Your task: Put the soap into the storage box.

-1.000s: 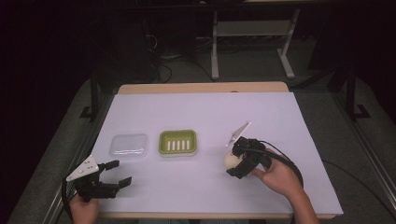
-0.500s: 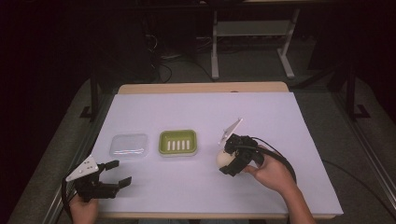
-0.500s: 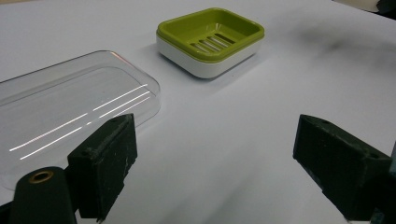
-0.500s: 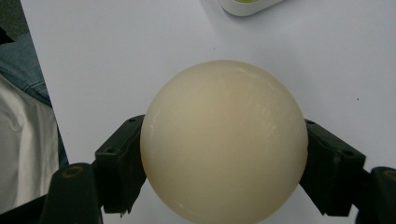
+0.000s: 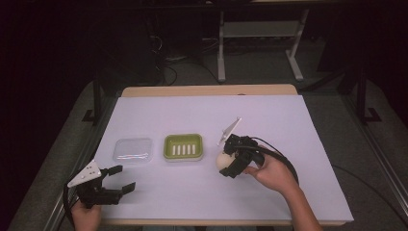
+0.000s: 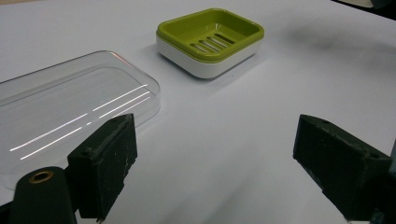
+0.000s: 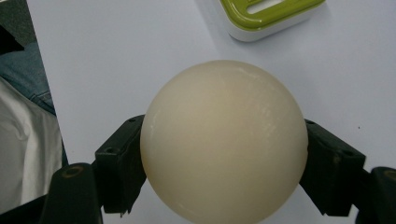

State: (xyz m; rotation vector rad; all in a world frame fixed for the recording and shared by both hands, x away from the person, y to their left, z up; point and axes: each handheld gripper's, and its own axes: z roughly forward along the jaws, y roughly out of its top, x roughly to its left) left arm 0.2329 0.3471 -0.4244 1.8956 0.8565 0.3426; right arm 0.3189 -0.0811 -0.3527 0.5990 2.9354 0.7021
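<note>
Clamped from both sides, a smooth cream-coloured round soap bar point(image 7: 223, 140) sits between the right gripper's point(image 5: 230, 162) black jaws, held just above the white paper-covered table point(image 5: 288, 125) and close beside the right edge of the green slotted plastic soap dish on its white base point(image 5: 183, 147). Farther left, a clear plastic rectangular lid point(image 5: 132, 149) lies flat next to that dish. Near the table's front left corner, the left gripper point(image 5: 124, 179) hovers with its jaws spread wide and nothing between them, aimed toward the lid and dish.
</note>
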